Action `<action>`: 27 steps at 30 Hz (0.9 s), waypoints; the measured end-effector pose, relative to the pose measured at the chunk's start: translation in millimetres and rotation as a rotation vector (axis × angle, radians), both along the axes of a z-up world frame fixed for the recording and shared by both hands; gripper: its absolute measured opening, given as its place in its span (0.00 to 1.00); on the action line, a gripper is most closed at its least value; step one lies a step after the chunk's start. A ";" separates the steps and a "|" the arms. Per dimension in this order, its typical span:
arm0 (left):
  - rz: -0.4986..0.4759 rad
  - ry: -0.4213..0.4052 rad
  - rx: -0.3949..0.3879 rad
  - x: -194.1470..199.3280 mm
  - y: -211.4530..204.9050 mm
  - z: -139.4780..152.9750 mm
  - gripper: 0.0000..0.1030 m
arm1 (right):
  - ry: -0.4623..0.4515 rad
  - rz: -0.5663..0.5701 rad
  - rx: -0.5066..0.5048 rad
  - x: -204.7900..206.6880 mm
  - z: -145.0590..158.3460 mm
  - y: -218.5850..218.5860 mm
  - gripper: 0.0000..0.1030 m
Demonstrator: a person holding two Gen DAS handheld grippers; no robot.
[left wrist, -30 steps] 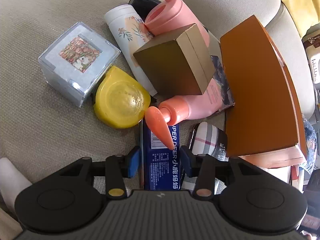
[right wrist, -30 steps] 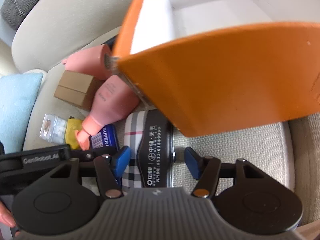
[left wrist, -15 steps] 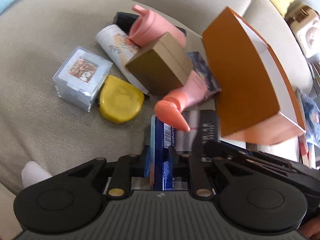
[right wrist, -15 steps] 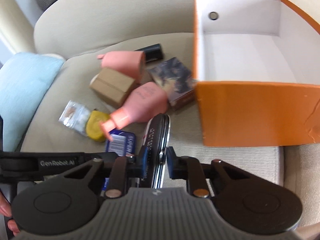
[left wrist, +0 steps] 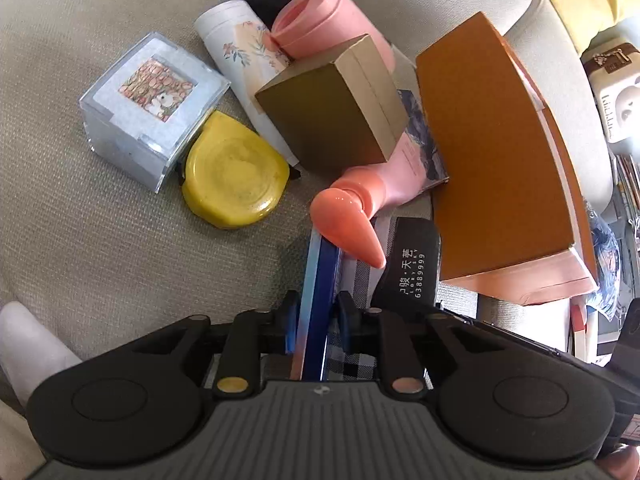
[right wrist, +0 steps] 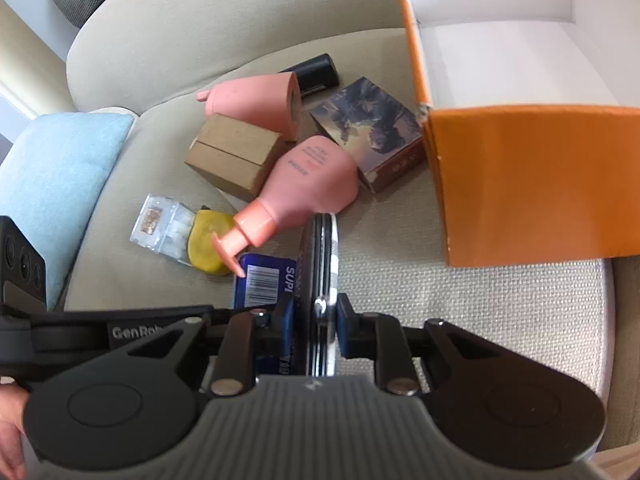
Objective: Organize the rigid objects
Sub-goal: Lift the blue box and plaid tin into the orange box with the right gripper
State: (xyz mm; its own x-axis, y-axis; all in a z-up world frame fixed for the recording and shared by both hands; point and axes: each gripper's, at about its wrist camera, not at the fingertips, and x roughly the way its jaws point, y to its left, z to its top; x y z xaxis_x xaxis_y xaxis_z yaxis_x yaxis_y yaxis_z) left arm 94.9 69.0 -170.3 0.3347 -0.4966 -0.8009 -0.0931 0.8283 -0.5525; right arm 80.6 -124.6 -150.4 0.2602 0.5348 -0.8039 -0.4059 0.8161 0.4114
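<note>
My left gripper [left wrist: 316,316] is shut on a flat blue box [left wrist: 318,280], held on edge; the box also shows in the right wrist view [right wrist: 262,280]. My right gripper [right wrist: 316,314] is shut on a plaid-and-black case [right wrist: 320,264], held on edge; it lies right of the blue box in the left wrist view [left wrist: 408,264]. A pink pump bottle [left wrist: 384,184] points its nozzle over the blue box. An open orange box [right wrist: 528,184] with a white inside stands at the right.
On the beige sofa cushion [left wrist: 80,220] lie a yellow tape measure [left wrist: 232,184], a clear cube box [left wrist: 152,108], a white floral bottle [left wrist: 240,56], a pink cup [left wrist: 320,24], a brown box [left wrist: 332,116], a patterned box [right wrist: 372,128] and a black item [right wrist: 316,72]. A light-blue pillow [right wrist: 52,184] lies left.
Both grippers closed from open: the left onto the blue box, the right onto the plaid case. Both have since come in closer over the pile.
</note>
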 end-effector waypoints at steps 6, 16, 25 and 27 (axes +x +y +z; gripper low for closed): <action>-0.004 -0.027 -0.002 -8.6 2.5 10.1 0.14 | -0.016 0.014 -0.001 -5.2 6.3 -2.2 0.18; 0.012 -0.082 -0.018 -32.1 9.3 49.3 0.14 | -0.035 -0.032 0.027 -13.4 29.0 -29.8 0.18; 0.024 -0.204 -0.052 -27.0 -1.5 100.2 0.14 | -0.084 -0.027 0.115 -25.1 72.4 -52.0 0.17; 0.012 -0.229 -0.069 -18.6 -9.5 111.2 0.14 | -0.112 -0.036 0.132 -25.7 86.8 -58.9 0.17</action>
